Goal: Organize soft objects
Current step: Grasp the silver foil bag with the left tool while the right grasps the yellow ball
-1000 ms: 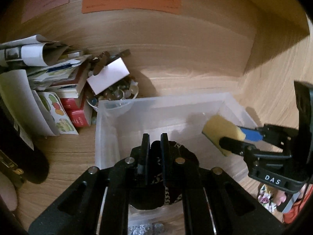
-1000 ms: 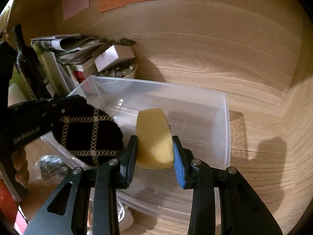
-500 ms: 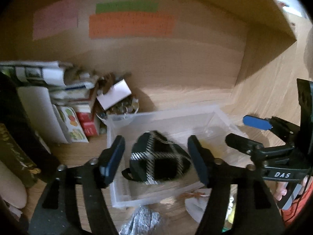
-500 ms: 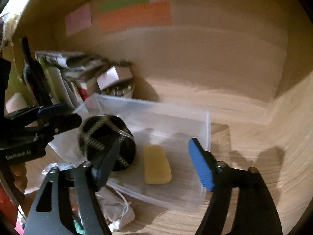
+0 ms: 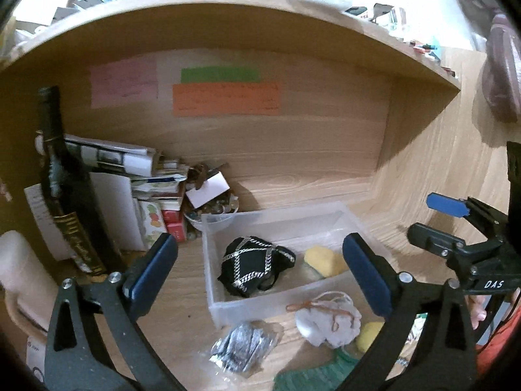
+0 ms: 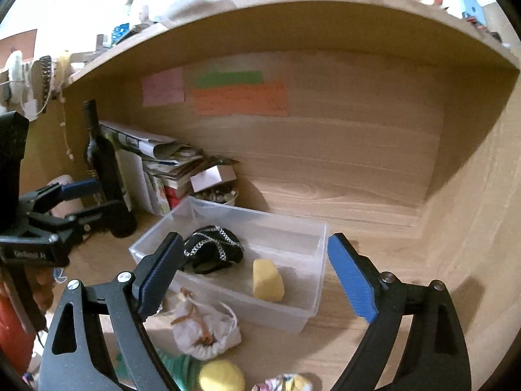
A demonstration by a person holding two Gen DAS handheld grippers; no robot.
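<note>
A clear plastic bin (image 5: 286, 304) (image 6: 302, 314) stands on the wooden shelf. Inside it lie a black pouch with a silver check pattern (image 5: 252, 267) (image 6: 211, 249) and a yellow sponge (image 5: 322, 260) (image 6: 267, 280). My left gripper (image 5: 260, 270) is open and empty, raised above and in front of the bin. My right gripper (image 6: 254, 275) is open and empty, also raised in front of the bin; it shows at the right of the left wrist view (image 5: 436, 221). In front of the bin lie a white drawstring bag (image 5: 327, 321) (image 6: 202, 329), a silver crumpled bag (image 5: 242, 347), a green knitted piece (image 5: 312, 374) and a yellow ball (image 6: 221, 376).
A dark wine bottle (image 5: 65, 195) (image 6: 104, 169), stacked papers and boxes (image 5: 136, 182), and a bowl of small items (image 5: 211, 211) crowd the left back corner. The shelf's back wall carries coloured notes (image 5: 224, 97). The side wall (image 5: 439, 169) stands to the right.
Both grippers opened and pulled back up and away from the bin. The black pouch and the yellow sponge were let go and now lie inside the bin.
</note>
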